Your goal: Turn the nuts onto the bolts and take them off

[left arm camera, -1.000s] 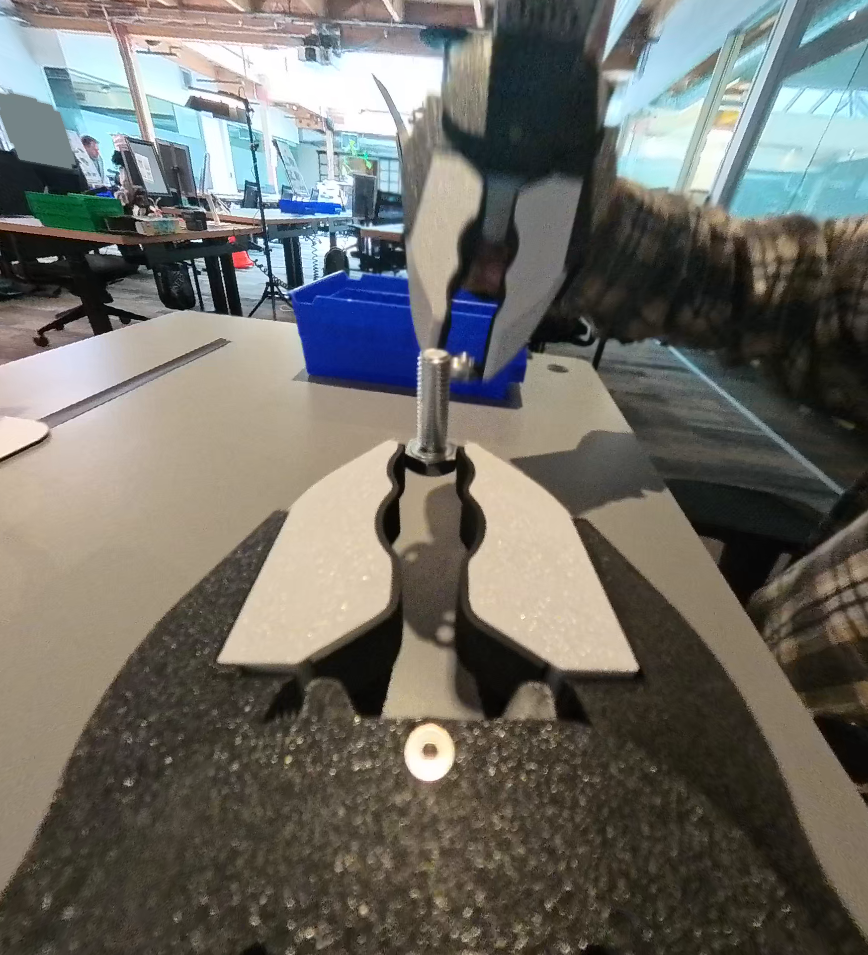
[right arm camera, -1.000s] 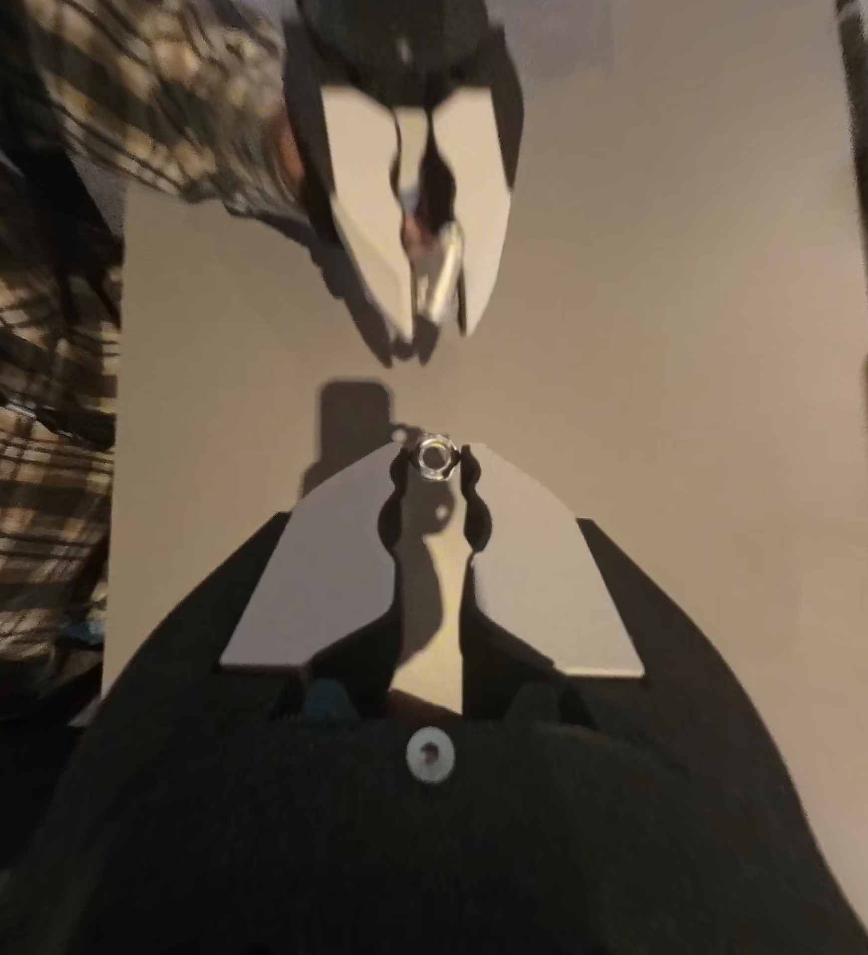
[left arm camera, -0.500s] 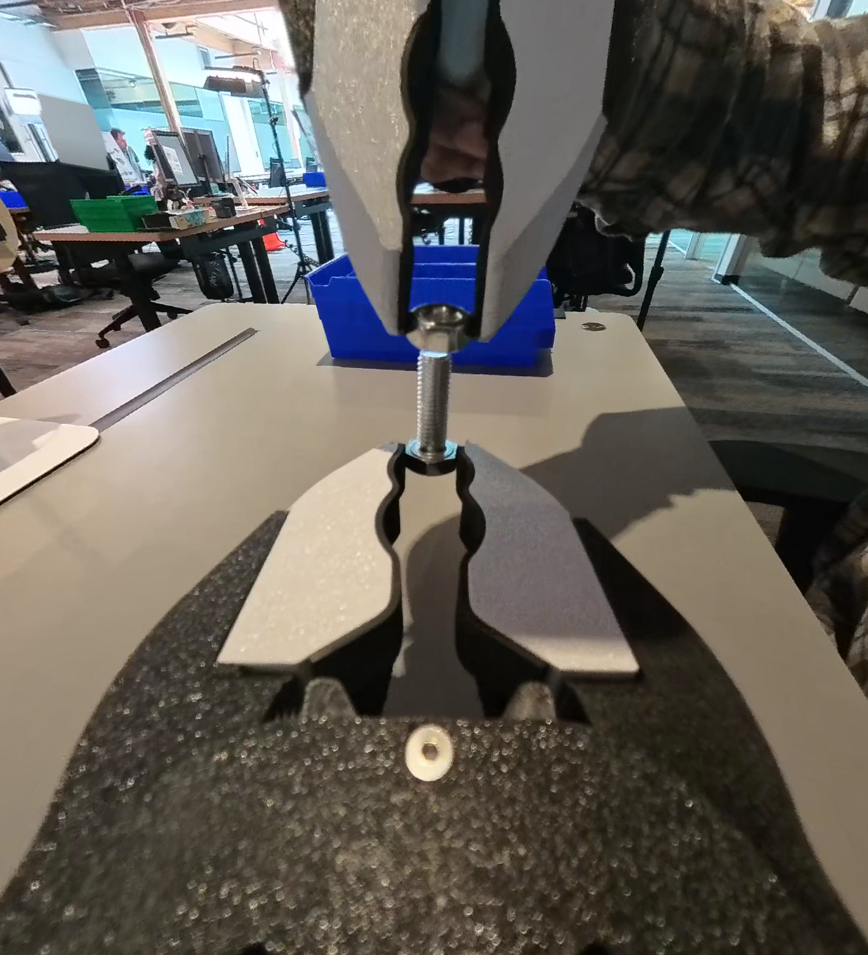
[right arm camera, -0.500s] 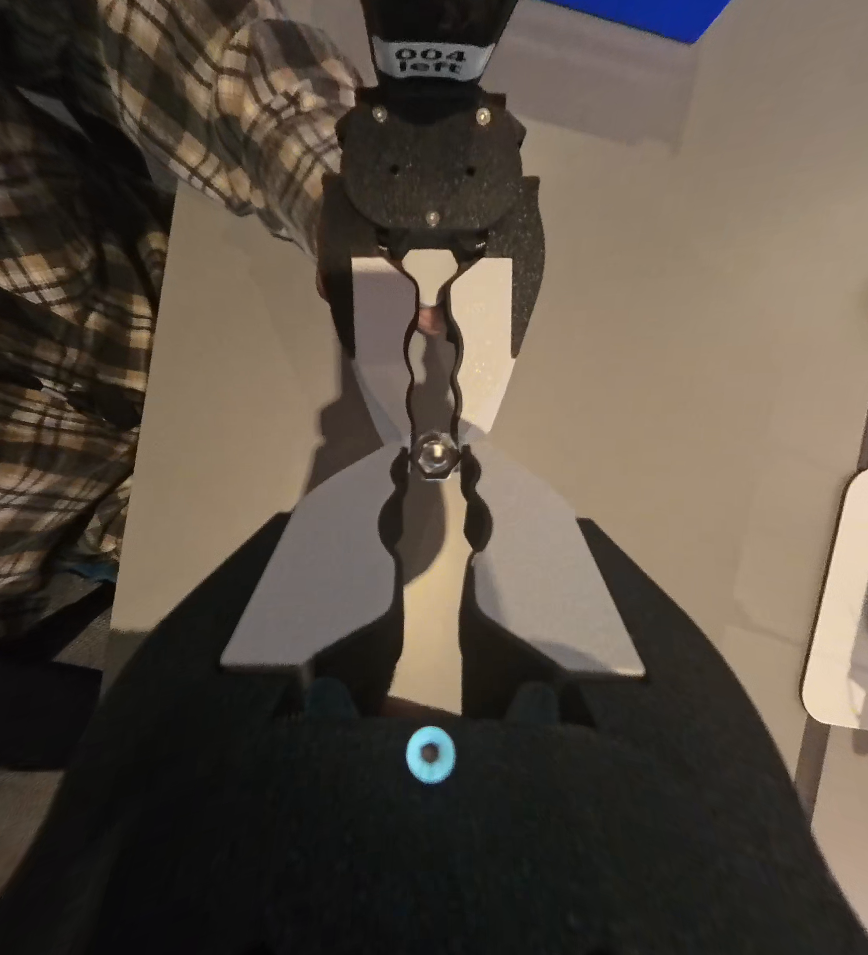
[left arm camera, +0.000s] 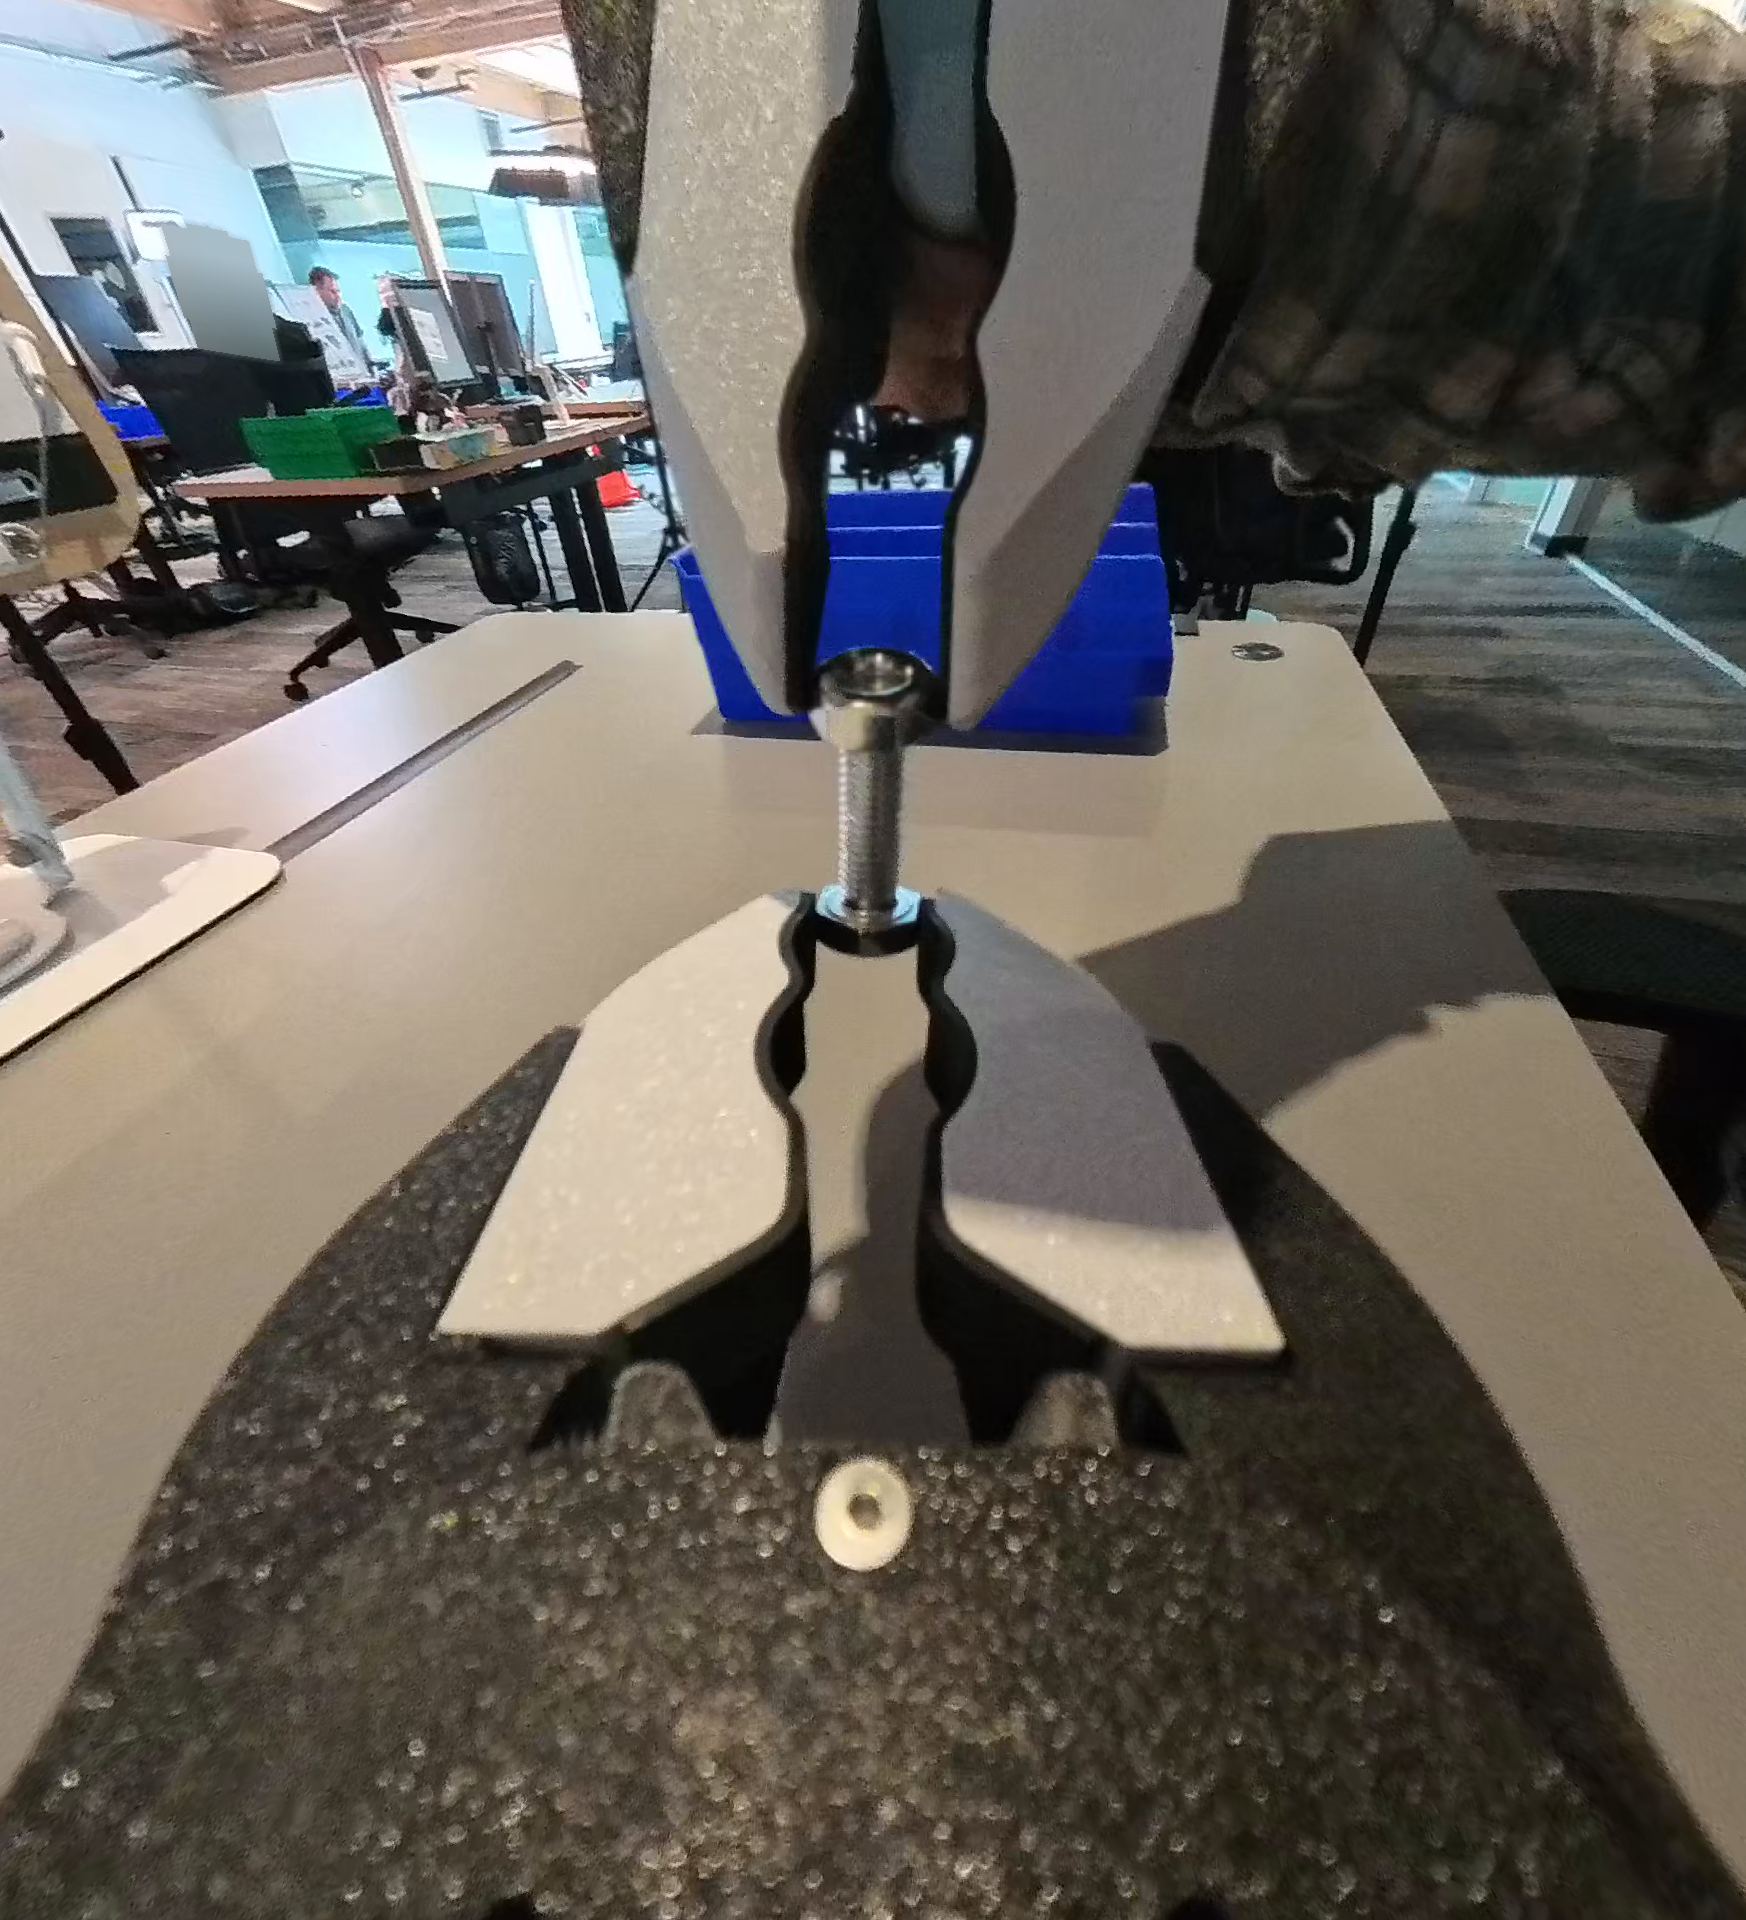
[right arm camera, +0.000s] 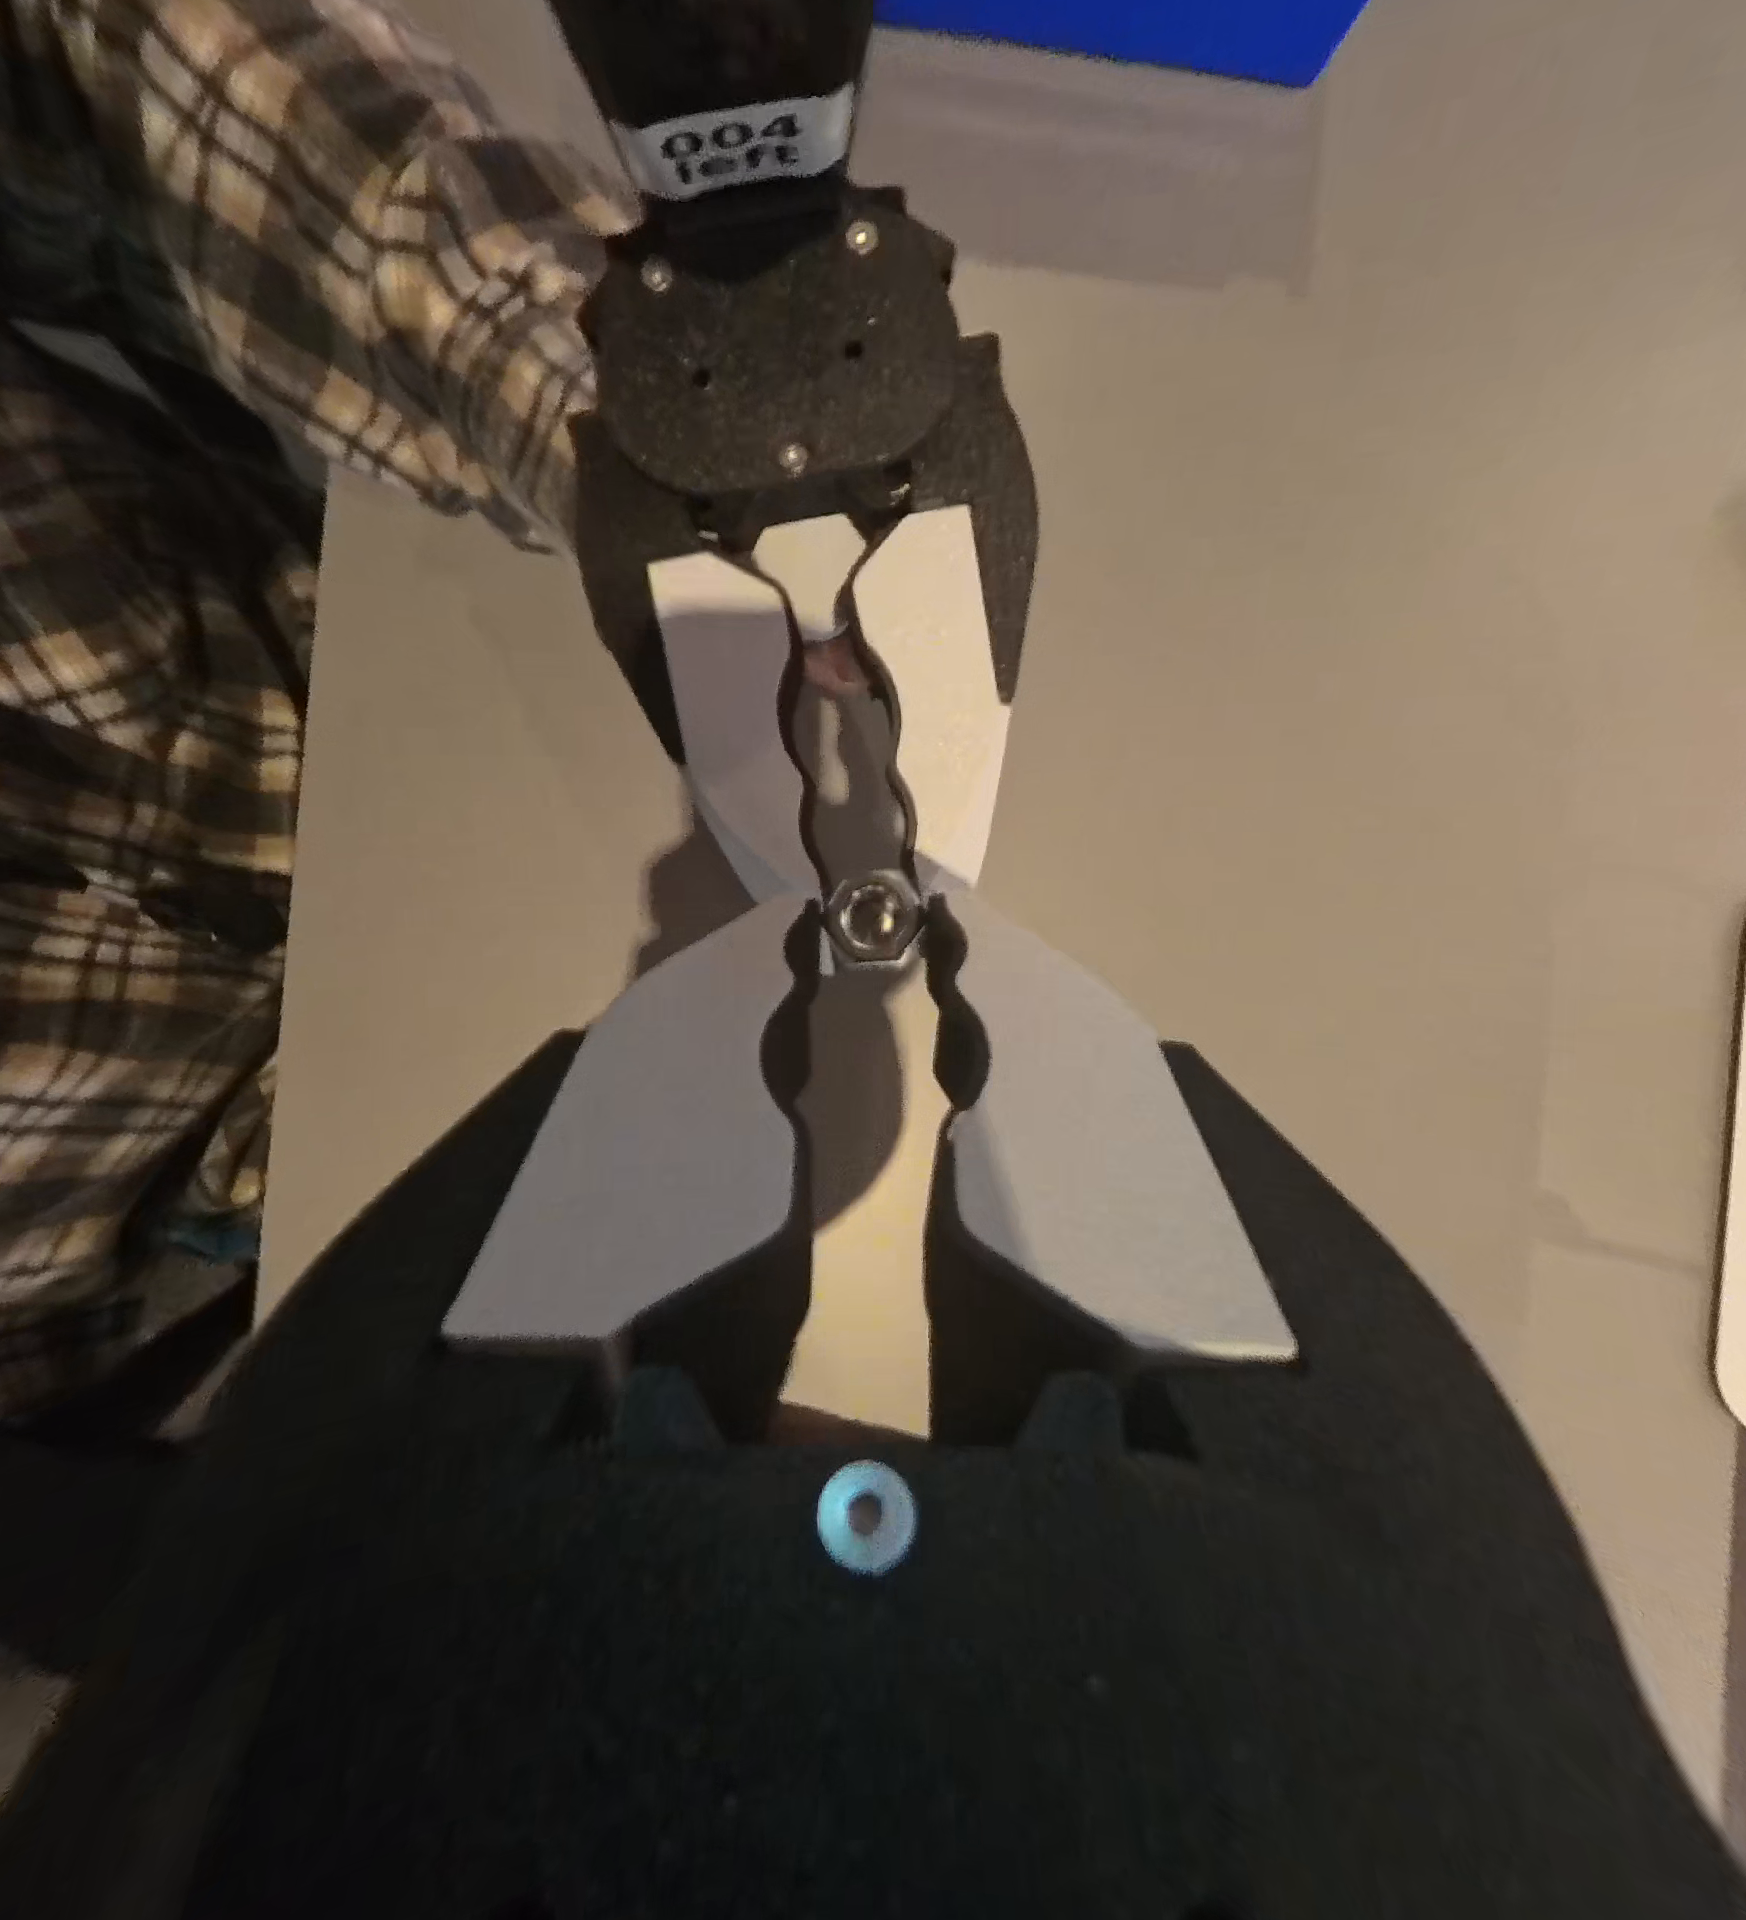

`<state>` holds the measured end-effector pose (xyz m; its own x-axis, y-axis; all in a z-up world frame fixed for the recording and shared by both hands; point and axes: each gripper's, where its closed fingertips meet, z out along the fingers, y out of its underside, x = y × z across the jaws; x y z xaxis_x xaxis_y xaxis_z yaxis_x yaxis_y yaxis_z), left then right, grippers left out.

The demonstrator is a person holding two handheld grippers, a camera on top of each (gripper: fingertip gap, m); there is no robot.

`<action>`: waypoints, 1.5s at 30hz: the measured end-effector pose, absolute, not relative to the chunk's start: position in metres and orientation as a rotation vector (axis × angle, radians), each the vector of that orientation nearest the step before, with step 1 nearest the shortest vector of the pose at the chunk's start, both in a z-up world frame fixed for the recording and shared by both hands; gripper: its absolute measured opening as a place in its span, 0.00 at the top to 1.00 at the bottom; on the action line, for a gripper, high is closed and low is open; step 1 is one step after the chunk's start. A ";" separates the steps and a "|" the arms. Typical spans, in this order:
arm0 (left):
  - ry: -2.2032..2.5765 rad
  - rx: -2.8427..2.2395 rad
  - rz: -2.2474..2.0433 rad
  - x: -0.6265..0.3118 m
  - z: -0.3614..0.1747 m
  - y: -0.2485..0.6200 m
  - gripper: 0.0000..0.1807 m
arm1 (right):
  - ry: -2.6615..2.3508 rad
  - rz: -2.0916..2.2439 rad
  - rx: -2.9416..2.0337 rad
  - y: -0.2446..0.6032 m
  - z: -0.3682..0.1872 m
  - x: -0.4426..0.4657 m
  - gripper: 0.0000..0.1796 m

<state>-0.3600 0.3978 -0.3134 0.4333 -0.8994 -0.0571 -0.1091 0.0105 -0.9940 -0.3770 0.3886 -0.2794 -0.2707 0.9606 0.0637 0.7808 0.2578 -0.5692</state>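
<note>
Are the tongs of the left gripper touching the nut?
Touching. In the left wrist view the left gripper has its tongs closed on both sides of the nut, with no gap; the bolt stands upright in it.

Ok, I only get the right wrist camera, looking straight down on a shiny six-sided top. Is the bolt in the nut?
Observer: Yes. In the left wrist view the bolt stands upright with its lower end in the nut.
Child: Is the nut high up?
Observer: No, most of the bolt is bare above it.
Child: What holds the nut?
Observer: The left gripper, shut on it at its fingertips.
</note>
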 end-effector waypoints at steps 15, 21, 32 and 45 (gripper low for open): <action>0.875 -1.465 -0.743 -0.371 -0.312 0.409 0.90 | -1.696 0.742 -1.662 0.403 -0.277 -0.384 0.90; 0.876 -1.466 -0.745 -0.370 -0.312 0.409 0.90 | -1.711 0.719 -1.671 0.403 -0.278 -0.383 0.89; 0.877 -1.464 -0.770 -0.370 -0.311 0.409 0.90 | -1.769 0.654 -1.655 0.402 -0.282 -0.385 0.89; 0.844 -1.450 -0.843 -0.373 -0.307 0.409 0.90 | -1.632 0.829 -1.582 0.402 -0.267 -0.379 0.48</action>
